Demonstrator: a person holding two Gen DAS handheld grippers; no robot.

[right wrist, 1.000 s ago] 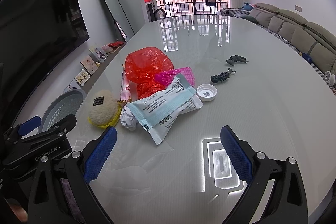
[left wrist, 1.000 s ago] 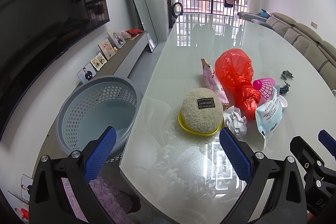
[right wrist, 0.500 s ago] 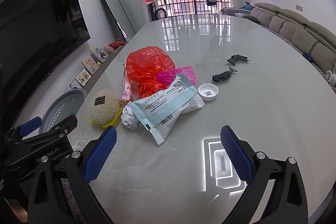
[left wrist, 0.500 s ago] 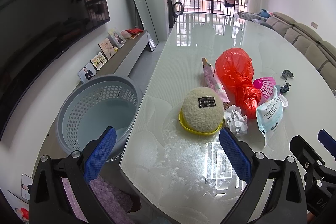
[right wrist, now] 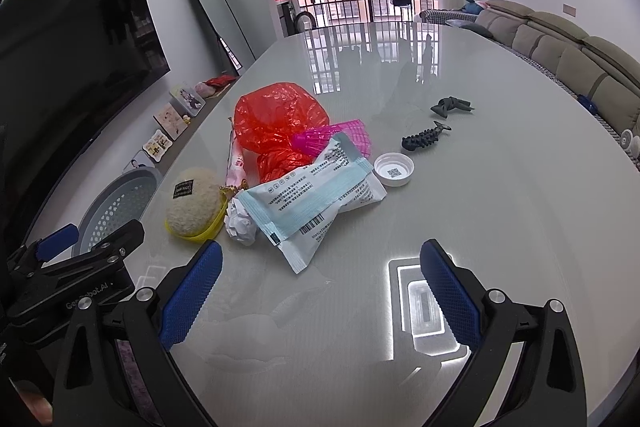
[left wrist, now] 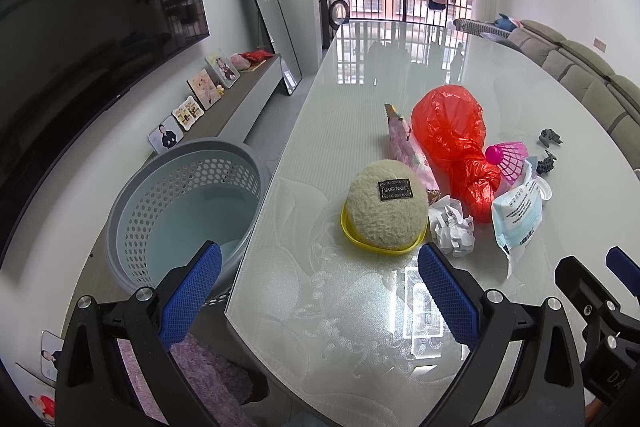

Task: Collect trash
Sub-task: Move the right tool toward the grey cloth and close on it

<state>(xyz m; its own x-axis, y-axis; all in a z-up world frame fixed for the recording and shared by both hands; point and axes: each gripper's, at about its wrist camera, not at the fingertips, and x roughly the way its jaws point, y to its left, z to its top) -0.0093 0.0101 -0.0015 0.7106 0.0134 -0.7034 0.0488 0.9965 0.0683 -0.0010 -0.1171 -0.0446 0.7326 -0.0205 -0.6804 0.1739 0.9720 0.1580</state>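
A: What did we see at the far left?

B: We saw a round grey plastic basket with a perforated wall (left wrist: 132, 203) standing on the floor just beside the edge of the pale glossy glass table (left wrist: 348, 99). Our left gripper (left wrist: 316, 287), with blue textured pads, hung over the table's near edge, its jaws spread wide and holding nothing.

A: And moving right along the table?

B: We found the trash bunched together. First came a cream fuzzy dome with a black label, sitting in a yellow rim (left wrist: 386, 211). Behind it lay a pink printed wrapper (left wrist: 404, 143). Just to the right of the dome sat a crumpled white paper ball (left wrist: 452, 227), touching it. Next stood a crumpled red plastic bag (left wrist: 452, 143), with a pink plastic shuttlecock (right wrist: 332, 139) resting against its right side.

A: What lay nearest our right gripper?

B: A flat white and light-blue packet with a barcode (right wrist: 316, 199) lay in front of the bag, overlapping the paper ball's edge. A white round bottle cap (right wrist: 394, 169) sat just beside the packet's right end. Farther right, apart from the heap, were two small dark grey plastic toy figures (right wrist: 424, 139).

A: And the right gripper itself?

B: Our right gripper (right wrist: 320, 287) hovered above bare table near the packet, jaws fully parted, gripping nothing.
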